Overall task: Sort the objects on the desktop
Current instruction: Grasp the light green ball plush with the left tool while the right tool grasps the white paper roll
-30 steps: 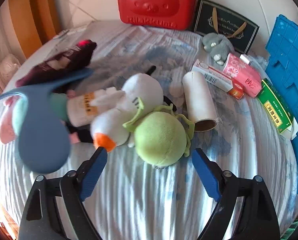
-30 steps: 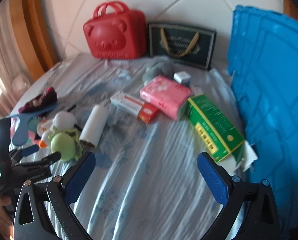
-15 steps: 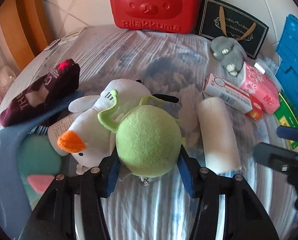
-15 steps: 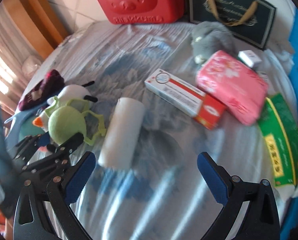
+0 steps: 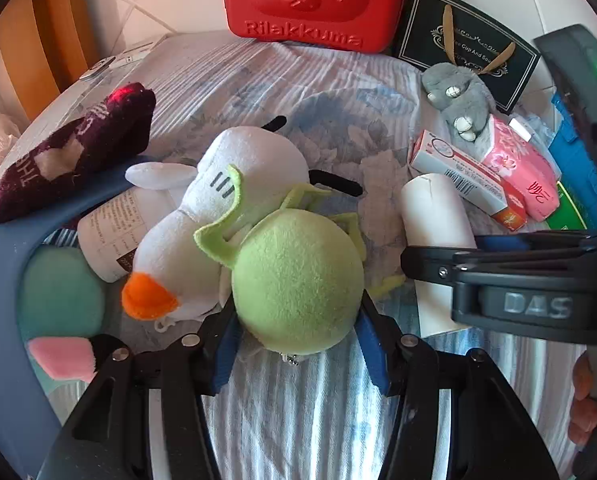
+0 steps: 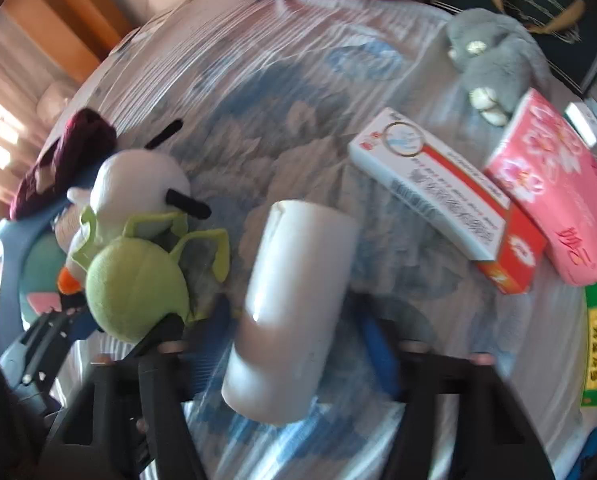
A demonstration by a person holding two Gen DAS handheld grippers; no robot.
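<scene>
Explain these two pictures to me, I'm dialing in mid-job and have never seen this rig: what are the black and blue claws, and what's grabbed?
There is no robot arm here. A person holds a two-finger gripper in each hand, and each gripper carries a fisheye camera looking forward along its fingers.

The left wrist view shows the left gripper with its blue pads pressed on the green plush ball, which leans against a white duck plush. The right wrist view shows the right gripper, jaws closing around the white roll; the picture is blurred, so I cannot say the pads grip it yet.

On the striped cloth also lie a grey plush, a white and red box and a pink pack. A red bear case stands at the back.
</scene>
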